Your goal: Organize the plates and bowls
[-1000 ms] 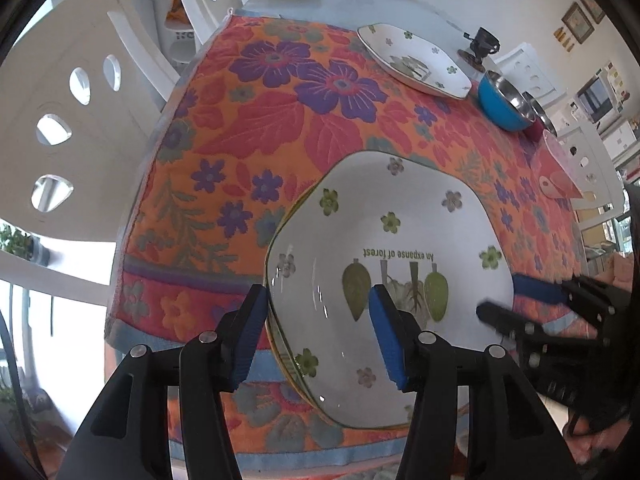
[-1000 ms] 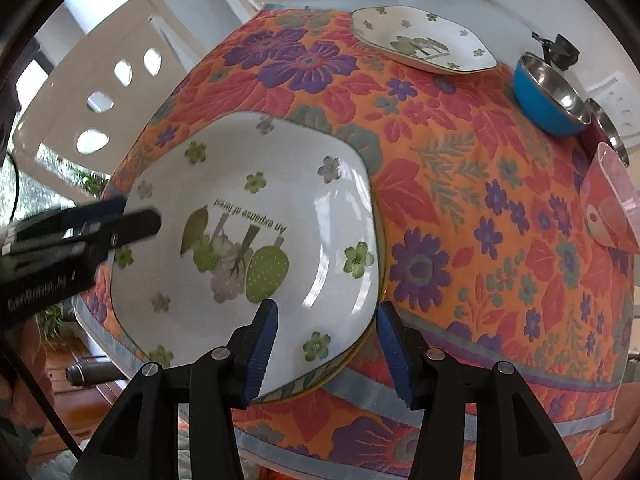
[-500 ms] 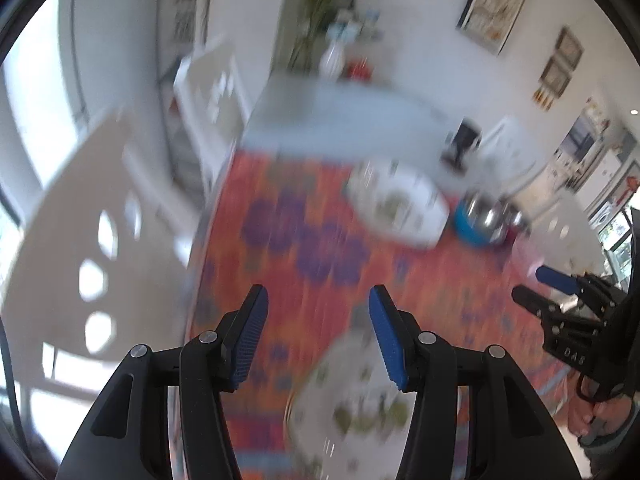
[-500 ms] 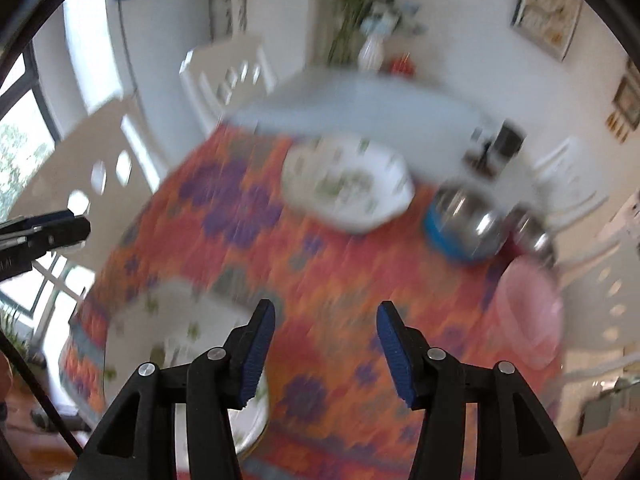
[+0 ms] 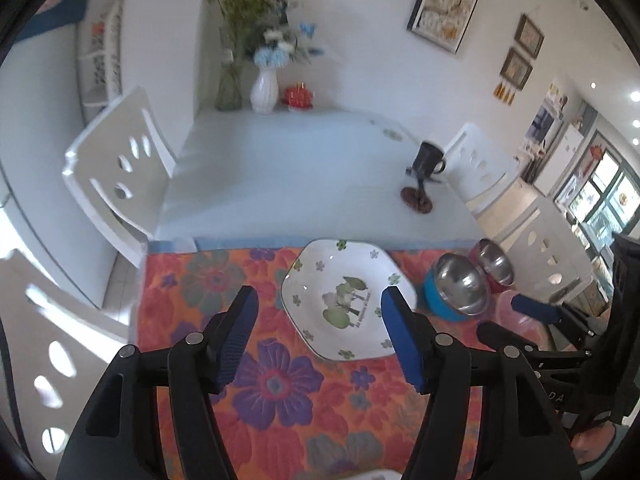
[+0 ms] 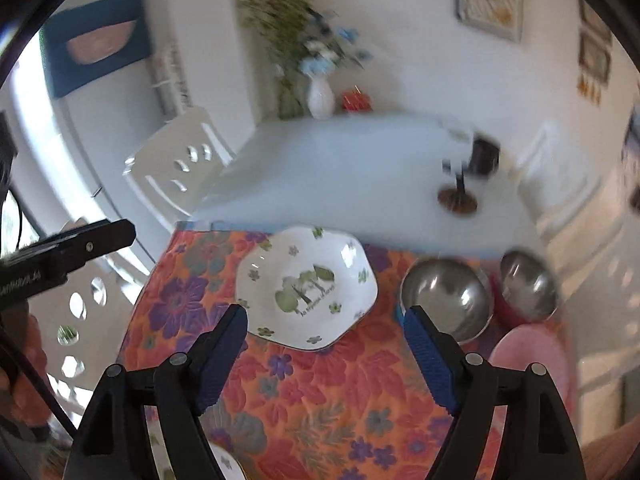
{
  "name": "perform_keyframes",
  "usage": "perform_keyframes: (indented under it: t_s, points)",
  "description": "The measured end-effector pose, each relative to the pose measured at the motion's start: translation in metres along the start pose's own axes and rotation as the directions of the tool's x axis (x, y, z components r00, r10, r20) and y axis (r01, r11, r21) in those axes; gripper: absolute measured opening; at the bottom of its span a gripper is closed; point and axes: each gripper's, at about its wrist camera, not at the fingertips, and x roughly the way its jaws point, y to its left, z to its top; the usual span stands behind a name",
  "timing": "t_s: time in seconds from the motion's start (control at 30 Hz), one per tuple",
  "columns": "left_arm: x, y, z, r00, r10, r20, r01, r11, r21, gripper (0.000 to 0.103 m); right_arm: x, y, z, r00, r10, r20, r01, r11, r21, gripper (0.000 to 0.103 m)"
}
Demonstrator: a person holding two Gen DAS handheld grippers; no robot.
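While both empty claws (image 5: 320,336) (image 6: 326,356) are opening, a glossy hexagonal plate (image 5: 346,312) lies beyond.

Pale table (image 5: 304,168) under floral cloth (image 5: 280,384), mug stand (image 5: 418,200) beyond.

Blurred and cut-off parts near the white plate (image 6: 306,286)

Right view: mug stand (image 6: 464,178) behind it smeared; 1 second plate (image 6: 226,462) cropped at the bottom edge.

Both grippers have let go of the near plate (image 6: 226,462) and lifted away from it. The left gripper (image 5: 320,336) and right gripper (image 6: 326,354), jaws opening and empty, now face the far plate (image 5: 344,300).
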Motion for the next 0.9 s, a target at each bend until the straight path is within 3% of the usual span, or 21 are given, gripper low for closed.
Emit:
perform_keyframes:
  t_s: [0.1,0.23,0.47,0.7,0.9]
  points:
    - [0.038,0.009,0.001,0.998,-0.007,-0.069,0.005,1.000,-0.030,0.062,0.040,-0.018,-0.005,0.997,0.015,-0.077,-0.008,0.996,0.092,0.079]
    - [0.094,0.028,-0.003,0.983,-0.069,-0.171,0.050,0.992,-0.114,0.062,0.087,-0.035,-0.016,0.987,0.007,-0.161,0.019,0.987,0.159,0.078]
    - [0.159,0.046,-0.016,0.960,-0.102,-0.263,0.054,0.982,-0.184,0.057,0.142,-0.052,-0.025,0.975,-0.004,-0.221,0.050,0.977,0.205,0.075]
    - [0.191,0.049,-0.020,0.949,-0.127,-0.287,0.072,0.978,-0.193,0.048,0.177,-0.054,-0.023,0.971,0.005,-0.241,0.043,0.980,0.194,0.063]
    - [0.195,0.050,-0.015,0.956,-0.133,-0.260,0.087,0.980,-0.179,0.039,0.190,-0.050,-0.022,0.975,-0.010,-0.220,0.049,0.984,0.172,0.058]
